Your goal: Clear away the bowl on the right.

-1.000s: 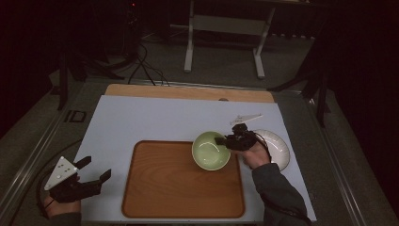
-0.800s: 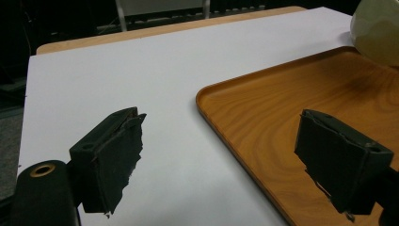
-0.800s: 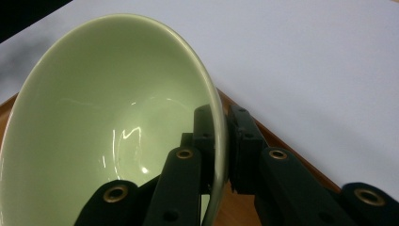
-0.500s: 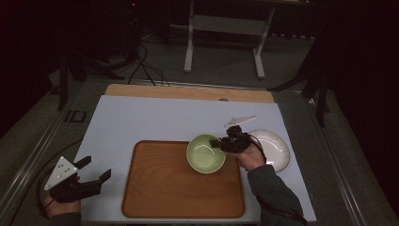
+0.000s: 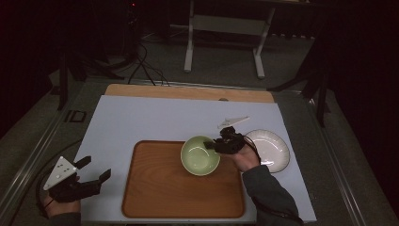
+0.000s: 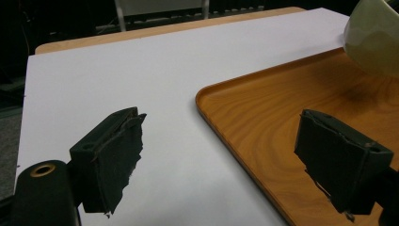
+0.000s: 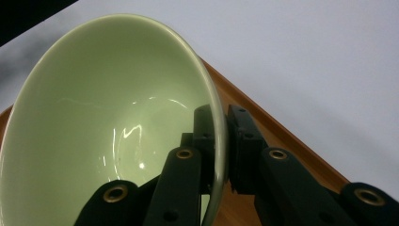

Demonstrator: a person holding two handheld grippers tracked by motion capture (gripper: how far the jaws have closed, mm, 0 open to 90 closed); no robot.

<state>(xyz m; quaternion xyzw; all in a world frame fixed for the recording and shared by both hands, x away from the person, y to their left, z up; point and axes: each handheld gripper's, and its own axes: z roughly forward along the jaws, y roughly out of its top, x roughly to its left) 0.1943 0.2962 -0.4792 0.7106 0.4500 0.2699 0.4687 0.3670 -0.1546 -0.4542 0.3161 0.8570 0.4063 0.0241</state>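
Observation:
A pale green bowl (image 5: 200, 155) hangs over the upper right part of the wooden tray (image 5: 160, 188). My right gripper (image 5: 212, 145) is shut on the bowl's right rim, one jaw inside and one outside. Seen from the right gripper view, the rim of the bowl (image 7: 103, 117) runs between the jaws of that gripper (image 7: 221, 136), with the tray's edge (image 7: 282, 141) beneath. My left gripper (image 5: 94, 170) stands open off the tray's left side, at the table's front left. In the left gripper view its gripper (image 6: 221, 155) holds nothing; the tray (image 6: 263, 117) and the bowl (image 6: 374, 37) lie ahead.
A white plate (image 5: 270, 148) sits on the white table sheet (image 5: 155, 117) right of the tray, just beyond my right hand. A small white utensil (image 5: 234, 122) lies behind the bowl. A metal stand (image 5: 223, 28) is on the floor past the table.
My right gripper has carried the green bowl leftward, from beside the white plate to over the tray. The left gripper has stayed put.

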